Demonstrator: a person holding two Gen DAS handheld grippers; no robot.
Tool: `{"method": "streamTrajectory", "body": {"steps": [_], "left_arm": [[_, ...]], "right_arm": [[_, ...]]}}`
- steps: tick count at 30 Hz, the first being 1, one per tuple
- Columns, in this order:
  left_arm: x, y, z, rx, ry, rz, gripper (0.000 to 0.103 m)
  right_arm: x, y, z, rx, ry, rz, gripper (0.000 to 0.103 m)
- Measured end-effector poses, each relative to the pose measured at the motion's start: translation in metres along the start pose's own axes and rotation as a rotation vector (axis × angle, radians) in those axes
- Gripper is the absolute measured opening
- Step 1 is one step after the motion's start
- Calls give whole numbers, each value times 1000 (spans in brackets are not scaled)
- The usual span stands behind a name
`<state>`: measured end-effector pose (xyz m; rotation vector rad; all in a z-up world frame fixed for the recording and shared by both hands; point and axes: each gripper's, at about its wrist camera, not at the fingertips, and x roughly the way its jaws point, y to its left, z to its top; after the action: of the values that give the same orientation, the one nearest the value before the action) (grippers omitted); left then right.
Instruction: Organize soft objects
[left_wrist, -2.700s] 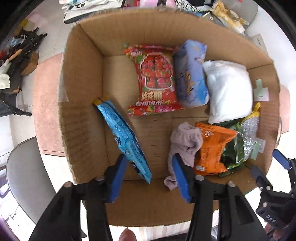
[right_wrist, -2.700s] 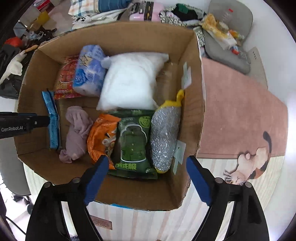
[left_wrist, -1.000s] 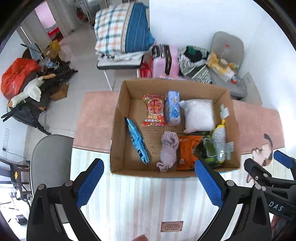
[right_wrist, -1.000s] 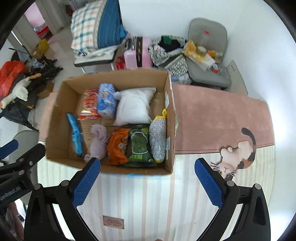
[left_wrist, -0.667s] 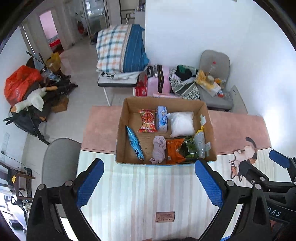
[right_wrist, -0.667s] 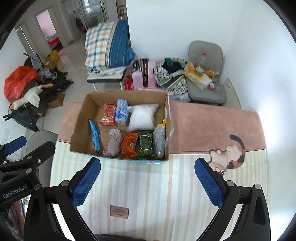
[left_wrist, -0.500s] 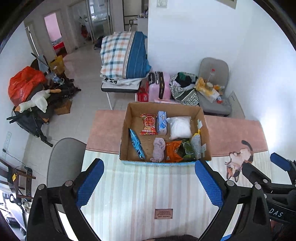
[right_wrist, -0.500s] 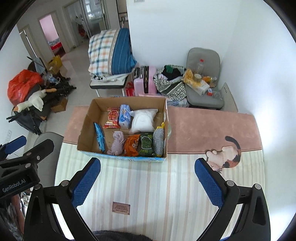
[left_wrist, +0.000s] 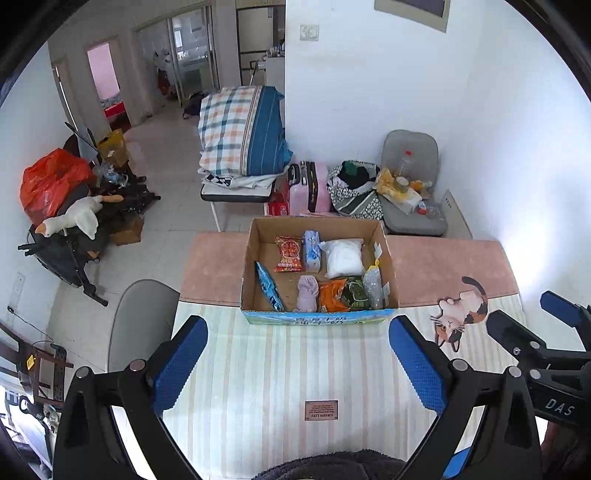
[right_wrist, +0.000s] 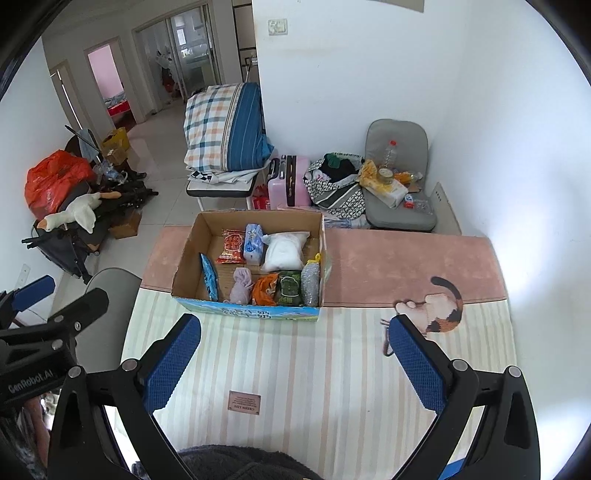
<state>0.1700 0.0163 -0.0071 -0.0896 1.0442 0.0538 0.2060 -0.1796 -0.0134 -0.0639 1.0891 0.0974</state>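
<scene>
An open cardboard box (left_wrist: 251, 258) (right_wrist: 184, 266) stands on the striped tablecloth. It holds a blue packet (left_wrist: 269, 286), a red snack bag (left_wrist: 289, 254), a light blue pack (left_wrist: 311, 250), a white bag (left_wrist: 341, 256), a mauve cloth (left_wrist: 307, 293) (right_wrist: 241, 285), an orange bag (left_wrist: 331, 294), a green pack (left_wrist: 354, 293) and a silver sponge (left_wrist: 372, 286). My left gripper (left_wrist: 297, 363) is open and empty, high above and well back from the box. My right gripper (right_wrist: 295, 360) is open and empty likewise.
A striped cloth (left_wrist: 295, 376) with a pink band and a cat print (left_wrist: 460, 314) covers the table. A grey chair (left_wrist: 144, 314) stands at the left edge. Beyond are a folded quilt (left_wrist: 240, 133), a pink suitcase (left_wrist: 308, 188) and a cluttered grey seat (left_wrist: 410, 184).
Both grippers have pulled up and back from the box, which now looks small and far. The left gripper opened wide after releasing inside the box. The box contents have not moved.
</scene>
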Motion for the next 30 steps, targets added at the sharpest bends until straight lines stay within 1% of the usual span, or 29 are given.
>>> {"method": "streamTrajectory", "body": {"steps": [5, 8, 11, 15, 30], "left_arm": [[-10, 2, -1, -13, -20, 4, 101], [-12, 3, 0, -24, -29, 11, 101], [-12, 4, 1, -28, -52, 37, 101], [-14, 4, 0, -29, -65, 50, 101], [-21, 5, 1, -29, -85, 55, 101]], "right_arm": [[-22, 0, -2, -14, -37, -3, 103], [-28, 0, -2, -20, -57, -30, 103], [-30, 0, -1, -20, -83, -59, 103], [-32, -2, 3, -16, -98, -73, 103], [-42, -1, 11, -19, -141, -86, 103]]}}
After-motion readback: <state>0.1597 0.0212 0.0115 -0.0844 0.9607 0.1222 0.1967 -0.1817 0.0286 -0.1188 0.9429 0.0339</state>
